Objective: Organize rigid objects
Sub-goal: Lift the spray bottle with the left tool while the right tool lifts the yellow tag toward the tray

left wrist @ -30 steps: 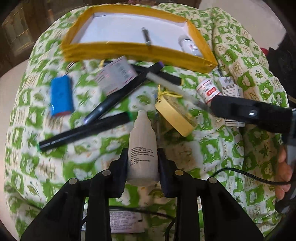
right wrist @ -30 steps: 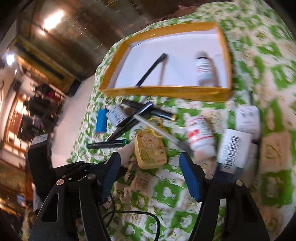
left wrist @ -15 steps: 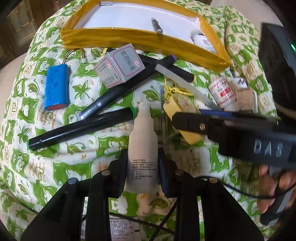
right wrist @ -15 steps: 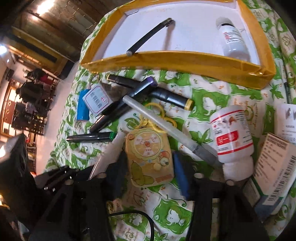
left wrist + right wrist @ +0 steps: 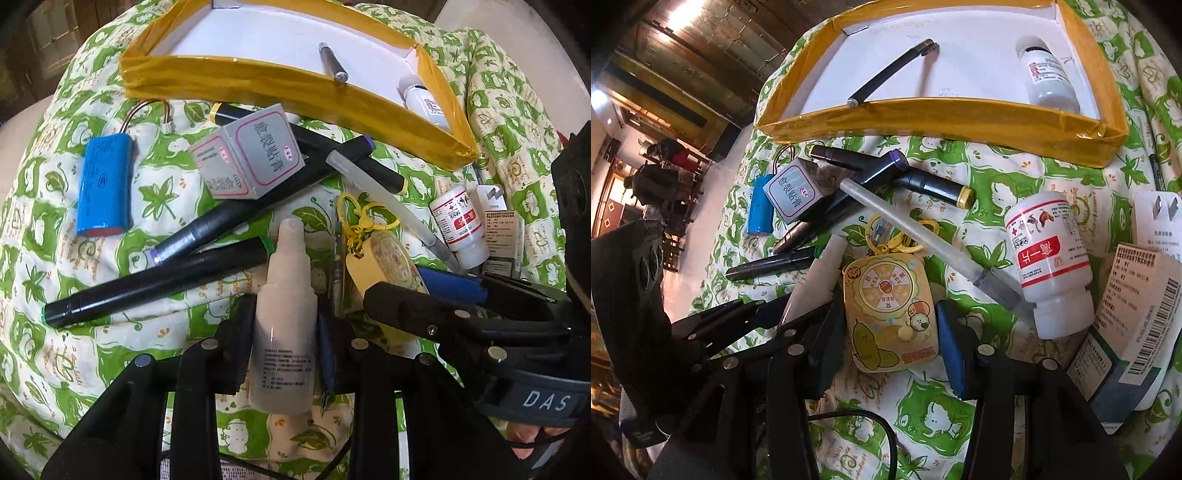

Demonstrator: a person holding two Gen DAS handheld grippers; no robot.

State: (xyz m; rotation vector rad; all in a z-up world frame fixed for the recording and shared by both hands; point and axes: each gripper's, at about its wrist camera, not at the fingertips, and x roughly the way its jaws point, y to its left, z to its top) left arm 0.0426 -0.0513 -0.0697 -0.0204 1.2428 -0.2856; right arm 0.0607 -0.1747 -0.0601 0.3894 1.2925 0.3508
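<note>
The yellow keychain toy [image 5: 891,314] lies flat on the green leaf-print cloth [image 5: 997,173] squarely between the 2 fingers of the right gripper [image 5: 890,343], its long axis running near to far, in line with them. The fingers stand open just wider than the toy, the dark one close by its left edge and the blue one just off its right edge; neither clearly touches it yet. Closing straight in should be enough, I judge. It is a flat, rounded card-like piece with a printed spinner wheel, cartoon figures and a yellow clip chain at its far end, which lies under a translucent pen [image 5: 923,243], so a lift may drag on that.

The left gripper [image 5: 282,332] is clamped on a white dropper bottle [image 5: 284,321], which points away with its nozzle toward the far side, just left of the toy. The yellow-rimmed tray [image 5: 942,122] sits at the far side, with a dark pen [image 5: 890,72] and a small white bottle [image 5: 1047,77] already in it. A red-labelled bottle [image 5: 1049,258], markers and boxes remain loose on the cloth.
</note>
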